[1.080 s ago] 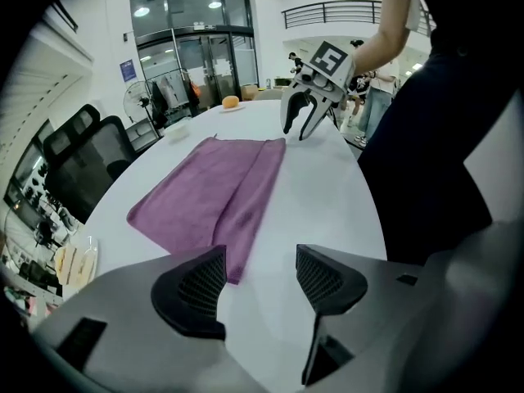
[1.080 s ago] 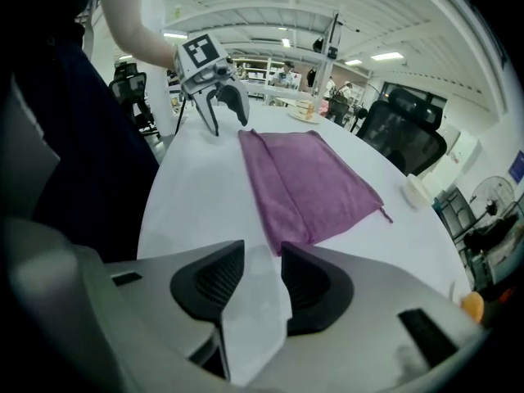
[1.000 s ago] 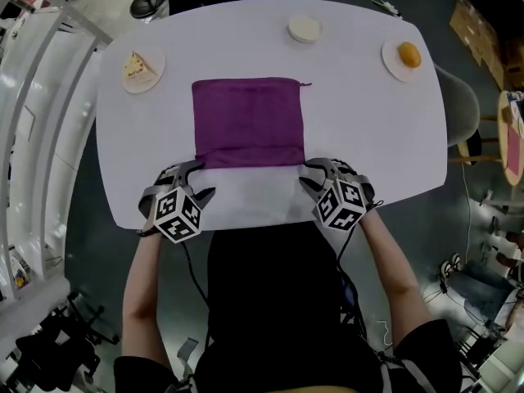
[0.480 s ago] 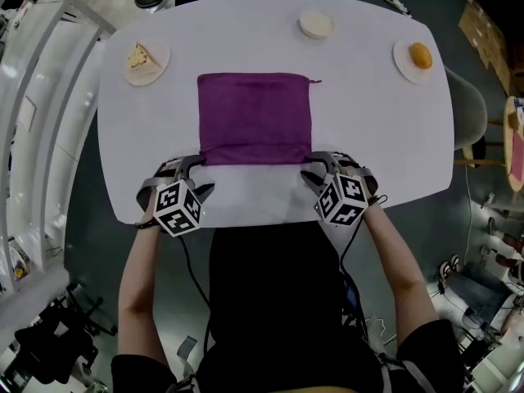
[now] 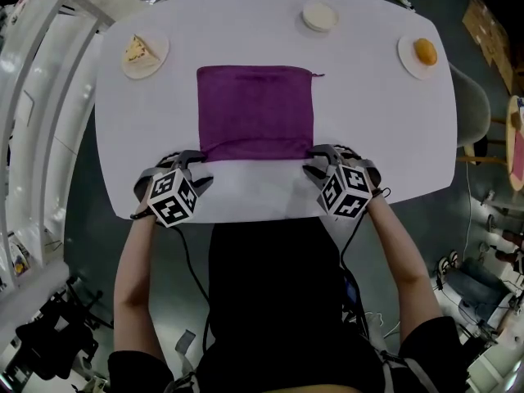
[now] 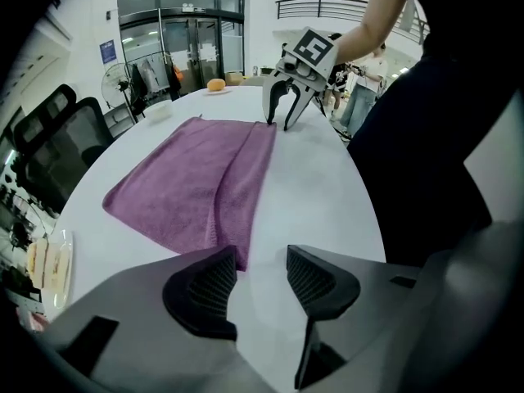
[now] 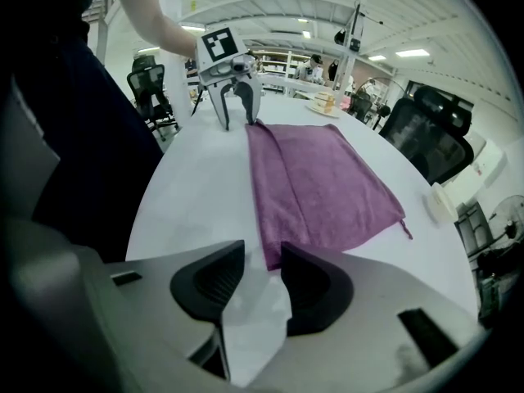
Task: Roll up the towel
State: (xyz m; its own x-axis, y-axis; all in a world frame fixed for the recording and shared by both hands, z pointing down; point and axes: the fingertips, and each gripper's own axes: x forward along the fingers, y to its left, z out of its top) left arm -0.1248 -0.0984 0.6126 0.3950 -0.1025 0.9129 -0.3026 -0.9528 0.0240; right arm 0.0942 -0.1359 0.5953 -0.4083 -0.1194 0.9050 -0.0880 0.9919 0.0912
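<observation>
At the desk's (image 5: pixel 368 121) near edge, the left gripper (image 5: pixel 196 164) and right gripper (image 5: pixel 315 160) sit at the flat towel's (image 5: pixel 255 113) near corners, so I can start rolling. The left jaws have just been closing and the right's stand apart, each with a corner at its mouth, unpinched.

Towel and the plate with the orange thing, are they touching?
Apart. The head view shows bare table between the towel and that plate.

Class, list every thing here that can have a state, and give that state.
towel: lying flat, near edge folded over, not rolled yet.
left tongs: open, just been closing, towel corner beside one jaw, unpinched.
right tongs: open at the other near corner, nothing pinched.
left plate: holds a cake slice.
right plate: holds an orange food item.
</observation>
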